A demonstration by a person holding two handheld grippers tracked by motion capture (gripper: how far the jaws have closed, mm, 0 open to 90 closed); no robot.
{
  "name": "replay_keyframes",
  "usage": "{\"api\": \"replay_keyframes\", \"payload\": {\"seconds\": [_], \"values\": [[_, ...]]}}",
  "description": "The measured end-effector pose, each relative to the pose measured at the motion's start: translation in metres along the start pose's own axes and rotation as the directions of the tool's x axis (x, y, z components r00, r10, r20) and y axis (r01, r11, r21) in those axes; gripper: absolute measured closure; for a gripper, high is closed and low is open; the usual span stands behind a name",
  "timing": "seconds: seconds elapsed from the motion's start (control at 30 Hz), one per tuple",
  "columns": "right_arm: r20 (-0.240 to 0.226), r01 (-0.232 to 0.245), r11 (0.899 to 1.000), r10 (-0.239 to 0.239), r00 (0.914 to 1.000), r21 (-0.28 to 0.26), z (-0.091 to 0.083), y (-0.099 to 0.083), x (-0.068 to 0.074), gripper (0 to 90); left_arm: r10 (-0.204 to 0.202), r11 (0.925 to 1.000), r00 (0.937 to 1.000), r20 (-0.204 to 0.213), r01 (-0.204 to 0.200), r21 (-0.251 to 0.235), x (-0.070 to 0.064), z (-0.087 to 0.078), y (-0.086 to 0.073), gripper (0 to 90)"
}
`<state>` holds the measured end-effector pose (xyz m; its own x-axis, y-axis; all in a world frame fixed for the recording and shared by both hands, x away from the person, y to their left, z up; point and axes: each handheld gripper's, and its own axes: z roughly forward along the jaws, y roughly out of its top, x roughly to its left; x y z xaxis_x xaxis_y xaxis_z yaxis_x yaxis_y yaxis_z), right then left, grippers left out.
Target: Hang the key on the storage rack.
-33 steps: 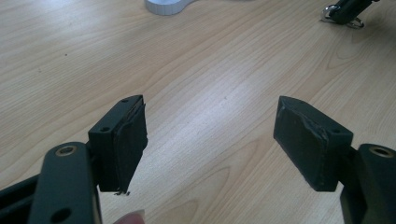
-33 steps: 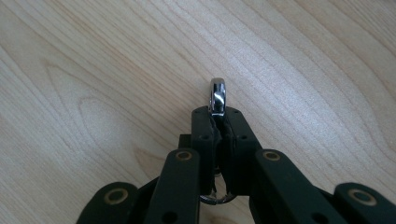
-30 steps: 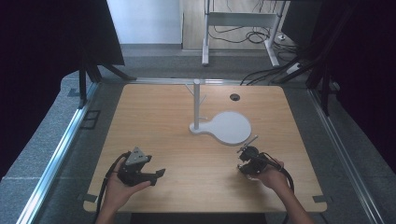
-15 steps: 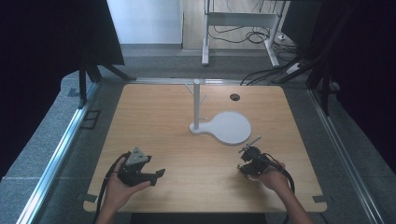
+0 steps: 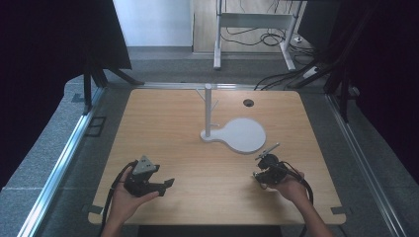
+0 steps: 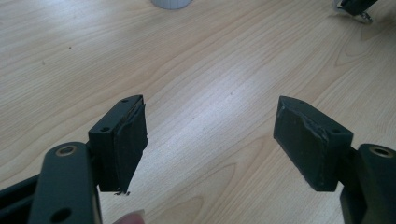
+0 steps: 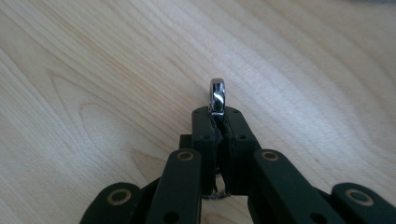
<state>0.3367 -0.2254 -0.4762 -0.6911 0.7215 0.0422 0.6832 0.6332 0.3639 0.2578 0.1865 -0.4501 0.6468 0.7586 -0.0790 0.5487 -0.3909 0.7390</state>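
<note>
My right gripper (image 5: 262, 162) hovers low over the wooden table (image 5: 197, 148) at the front right. Its jaws are shut on a small shiny metal piece (image 7: 217, 93), whose rounded end sticks out past the tips (image 7: 217, 114). From above the piece (image 5: 268, 149) looks like a thin grey sliver slanting up and to the right. At the front left, a hand holds my left gripper (image 5: 165, 178) open, jaws wide apart over bare wood (image 6: 211, 105) with nothing between them. A white stand (image 5: 208, 111) with a post, short pegs and a round flat base (image 5: 244, 134) occupies the table's middle.
A small dark round hole (image 5: 248, 102) lies near the table's far edge. Metal rails run along both sides of the table. The stand's base edge (image 6: 171, 3) and the other gripper (image 6: 355, 5) appear far off in the left gripper view.
</note>
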Motion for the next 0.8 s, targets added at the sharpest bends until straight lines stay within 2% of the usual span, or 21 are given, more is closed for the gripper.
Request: {"api": "replay_keyframes", "payload": {"seconds": [0.5,0.8], "values": [[0.028,0.002,0.994,0.001,0.9996,-0.113,-0.043,0.018,-0.002,85.0,-0.005,1.0,1.0,0.003,0.005,-0.003,0.0,-0.002,0.0,26.4],[0.032,-0.001,0.987,0.006,0.9995,-0.158,-0.055,0.028,-0.002,85.0,0.004,1.0,0.9999,0.012,-0.004,0.008,-0.003,0.002,0.0,26.5]]}}
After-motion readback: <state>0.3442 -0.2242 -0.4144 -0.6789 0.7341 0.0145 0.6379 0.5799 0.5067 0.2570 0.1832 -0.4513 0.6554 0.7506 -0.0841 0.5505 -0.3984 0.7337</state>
